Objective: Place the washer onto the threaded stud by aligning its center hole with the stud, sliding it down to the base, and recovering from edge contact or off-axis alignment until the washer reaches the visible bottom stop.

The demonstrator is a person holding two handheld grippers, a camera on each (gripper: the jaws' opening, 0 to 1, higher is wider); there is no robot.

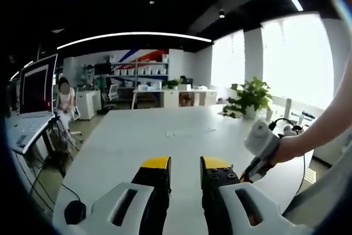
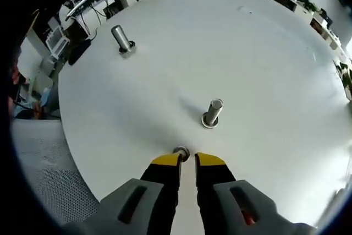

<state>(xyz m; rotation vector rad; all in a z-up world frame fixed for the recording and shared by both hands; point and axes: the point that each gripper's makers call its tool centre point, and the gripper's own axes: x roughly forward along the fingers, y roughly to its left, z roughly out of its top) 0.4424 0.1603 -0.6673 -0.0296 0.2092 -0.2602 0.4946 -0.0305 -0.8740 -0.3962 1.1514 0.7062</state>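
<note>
In the left gripper view my left claw hangs over the bare surface, jaws slightly apart, holding nothing.

In the right gripper view my right claw is pinched on the washer, just short of the stud. I should lift, centre the hole over the stud's top, keep the washer level, then slide down.

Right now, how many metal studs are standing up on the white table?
2. One stud stands near the middle, just beyond the right claw. The other stud stands further away, toward the table's far-left edge.
</note>
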